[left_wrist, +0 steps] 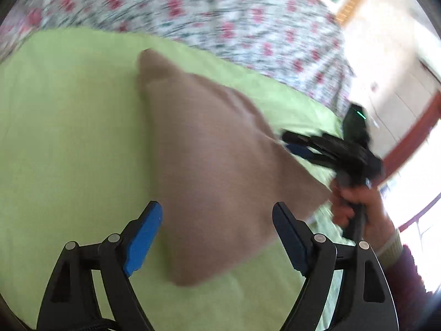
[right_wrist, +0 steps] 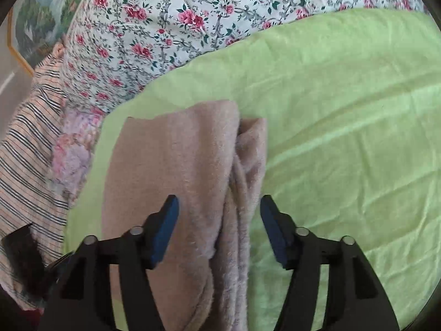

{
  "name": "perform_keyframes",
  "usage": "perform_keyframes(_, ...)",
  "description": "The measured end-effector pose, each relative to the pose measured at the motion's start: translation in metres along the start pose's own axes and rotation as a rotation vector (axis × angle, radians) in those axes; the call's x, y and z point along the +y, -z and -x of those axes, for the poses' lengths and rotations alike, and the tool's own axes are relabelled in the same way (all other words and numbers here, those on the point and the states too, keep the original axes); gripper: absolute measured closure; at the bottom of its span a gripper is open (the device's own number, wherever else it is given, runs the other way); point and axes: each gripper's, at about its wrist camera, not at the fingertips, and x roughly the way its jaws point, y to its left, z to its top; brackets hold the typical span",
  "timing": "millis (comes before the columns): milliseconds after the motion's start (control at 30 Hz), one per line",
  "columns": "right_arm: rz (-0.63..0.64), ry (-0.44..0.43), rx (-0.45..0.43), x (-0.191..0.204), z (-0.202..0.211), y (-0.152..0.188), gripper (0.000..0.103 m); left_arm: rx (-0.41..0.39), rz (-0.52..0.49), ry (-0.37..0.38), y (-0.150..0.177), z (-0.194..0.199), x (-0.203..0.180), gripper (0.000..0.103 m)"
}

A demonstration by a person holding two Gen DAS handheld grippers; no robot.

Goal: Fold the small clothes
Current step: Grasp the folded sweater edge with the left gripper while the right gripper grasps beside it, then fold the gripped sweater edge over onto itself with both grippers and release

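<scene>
A floral bedspread [right_wrist: 171,22] carried a green sheet [right_wrist: 344,138], and on it lay the brown cloth [right_wrist: 171,165], folded over itself. Both the left claw [left_wrist: 217,237] and right claw [right_wrist: 219,229] stood open above it, gripping nothing, seemingly letting the fold settle.

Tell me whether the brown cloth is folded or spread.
Folded: the brown cloth lies doubled on the green sheet, stacked layer edges showing.

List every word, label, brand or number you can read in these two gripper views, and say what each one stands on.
None can be read. The pinkish-brown garment, the green sheet, the floral bedspread and the striped cloth carry patterns only, no print. The left wrist view is motion-blurred; the right gripper there shows a green light, no lettering.
</scene>
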Motion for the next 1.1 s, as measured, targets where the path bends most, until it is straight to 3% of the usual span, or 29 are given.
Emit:
perform_keyframes(267,-0.048,-0.055,0.106,-0.015,-0.033,-0.001,0.040,0.142,0.197,0.119,-0.050,-0.073,0.063,0.020)
perform_keyframes(333,-0.088,-0.100,0.130,-0.022,-0.040,0.004,0.041,0.174,0.212,0.145,-0.050,-0.089,0.065,0.014)
perform_keyframes(400,-0.112,-0.163,0.138,-0.024,-0.044,0.009,0.056,0.165,0.175,0.152,-0.053,-0.095,0.060,0.014)
perform_keyframes(433,-0.122,-0.173,0.141,-0.022,-0.046,0.013,0.064,0.163,0.142,0.148,-0.053,-0.099,0.056,0.023)
perform_keyframes(467,-0.113,-0.164,0.132,-0.019,-0.044,0.014,0.067,0.161,0.122,0.157,-0.052,-0.100,0.053,0.039)
perform_keyframes(500,-0.100,-0.150,0.117,-0.013,-0.041,0.016,0.069,0.168,0.121,0.170,-0.050,-0.101,0.053,0.047)
perform_keyframes(600,-0.118,-0.173,0.068,0.004,-0.026,0.022,0.072,0.118,0.106,0.172,-0.048,-0.082,0.051,0.058)
perform_keyframes(733,-0.087,-0.237,0.055,0.048,-0.021,0.040,0.073,0.080,0.060,0.134,-0.035,-0.023,0.054,0.058)
perform_keyframes(900,-0.066,-0.371,0.079,0.111,-0.037,0.085,0.073,0.066,0.030,0.072,0.004,0.069,0.093,0.058)
perform_keyframes(1000,-0.065,-0.389,0.129,0.135,-0.060,0.110,0.073,0.081,0.045,0.039,0.027,0.096,0.117,0.058)
perform_keyframes(1100,-0.050,-0.340,0.171,0.144,-0.078,0.130,0.073,0.109,0.071,-0.006,0.053,0.100,0.144,0.055)
